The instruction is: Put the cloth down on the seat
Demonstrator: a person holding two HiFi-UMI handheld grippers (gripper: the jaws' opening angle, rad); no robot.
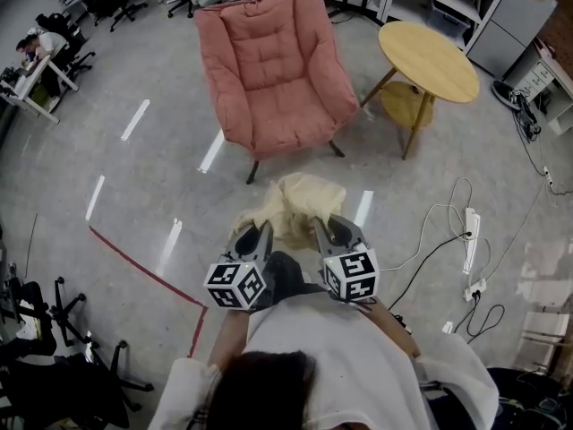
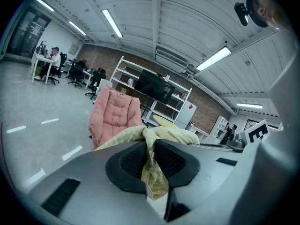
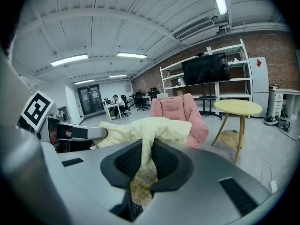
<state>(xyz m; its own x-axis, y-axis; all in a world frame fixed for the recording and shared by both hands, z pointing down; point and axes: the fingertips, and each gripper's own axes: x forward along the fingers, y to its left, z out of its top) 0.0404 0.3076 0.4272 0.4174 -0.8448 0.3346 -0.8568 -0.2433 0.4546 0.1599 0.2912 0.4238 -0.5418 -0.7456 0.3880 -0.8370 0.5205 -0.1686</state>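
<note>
Mid-frame, the soft pale-yellow cloth (image 1: 300, 206) shows a fine check. The padded armchair (image 1: 273, 65) above it is dusty pink and quilted. The grey floor (image 1: 152, 177) carries white dashes and a red line at left. The left claw (image 1: 253, 237) and right claw (image 1: 329, 233) are dark grey, with black-and-white marker cubes.

Head view looked steeply down from high above, with the armchair (image 1: 273, 70) ahead. Both gripper views looked low and level toward the armchair from somewhat short of it. All three shared it.
</note>
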